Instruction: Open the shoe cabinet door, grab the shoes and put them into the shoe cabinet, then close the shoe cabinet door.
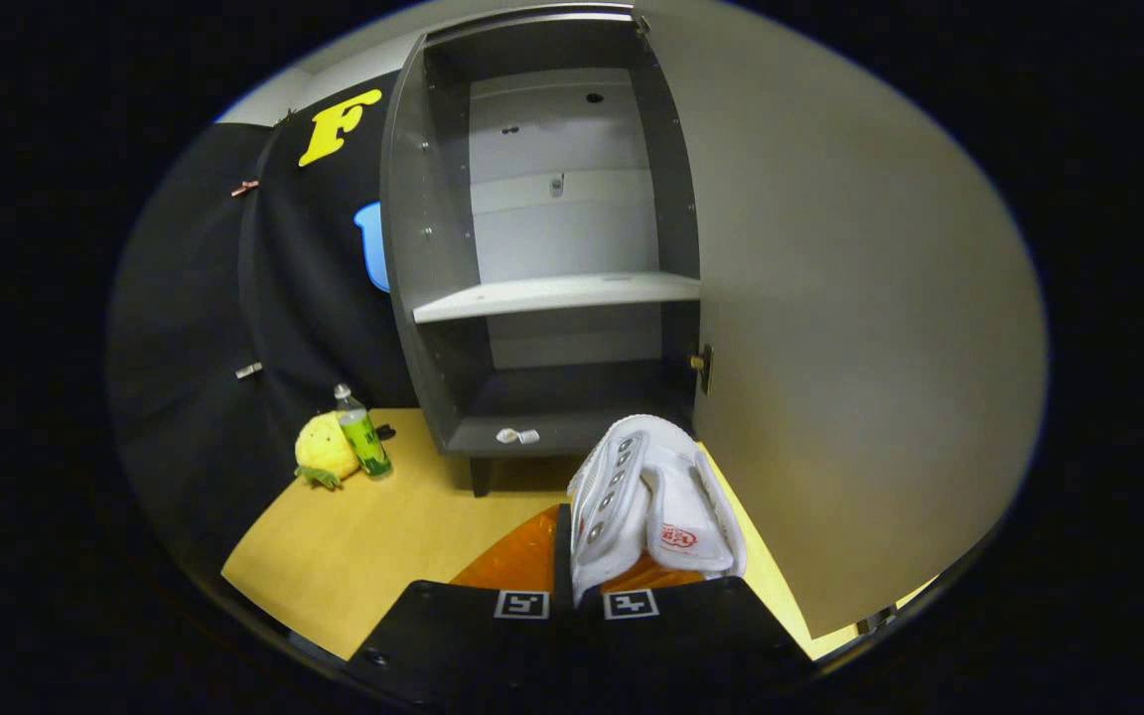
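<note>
A white shoe (646, 497) hangs between my fingers, its tongue and eyelets facing me, and my gripper (572, 556) is shut on its upper edge. Just beyond it stands the grey shoe cabinet (433, 298), its door (850, 328) swung wide open to the right of the shoe. Inside, a pale shelf (557, 294) splits the cabinet into an upper and a lower compartment. A small white object (517, 435) lies on the front lip of the cabinet's bottom board. The shoe is in front of the lower compartment, outside it.
A yellow plush toy (324, 449) and a green bottle (363, 432) stand on the wooden floor (373, 546) to the left of the cabinet, against the black cloth wall. The open door stands close on the right of the shoe.
</note>
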### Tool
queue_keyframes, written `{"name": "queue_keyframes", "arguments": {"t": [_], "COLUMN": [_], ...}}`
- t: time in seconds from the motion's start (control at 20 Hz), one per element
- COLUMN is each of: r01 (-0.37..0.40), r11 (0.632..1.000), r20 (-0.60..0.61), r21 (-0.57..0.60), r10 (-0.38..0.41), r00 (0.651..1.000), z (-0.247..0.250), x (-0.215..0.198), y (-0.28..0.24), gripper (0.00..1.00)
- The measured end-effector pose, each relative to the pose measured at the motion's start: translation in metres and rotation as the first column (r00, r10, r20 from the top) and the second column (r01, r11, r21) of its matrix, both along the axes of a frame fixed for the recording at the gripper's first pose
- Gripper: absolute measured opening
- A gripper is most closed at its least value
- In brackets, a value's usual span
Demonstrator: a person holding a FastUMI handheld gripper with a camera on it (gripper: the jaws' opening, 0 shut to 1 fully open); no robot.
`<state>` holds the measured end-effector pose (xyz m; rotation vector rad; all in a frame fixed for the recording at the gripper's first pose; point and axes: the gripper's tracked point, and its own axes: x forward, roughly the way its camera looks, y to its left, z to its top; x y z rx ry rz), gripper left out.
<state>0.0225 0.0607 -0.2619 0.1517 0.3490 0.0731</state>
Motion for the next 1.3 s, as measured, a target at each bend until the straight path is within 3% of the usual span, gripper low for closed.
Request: {"name": "queue_keyframes", "arguments": {"t": [0.35, 0.7, 1.3], "r01": [-0.014, -0.036, -0.023], "r11": [1.000, 0.997, 0.975], "r20": [0.033, 0.042, 0.010], "r21": [-0.008, -0.070, -0.219], "r10": [0.015, 0.039, 0.026], "r00": [0.999, 0.998, 1.000], "z": [0.089, 0.133, 0.124], "x": [0.044, 0.136, 0.330], "y": [0.025, 0.045, 0.041], "gripper": [0.05, 0.05, 0.05]}}
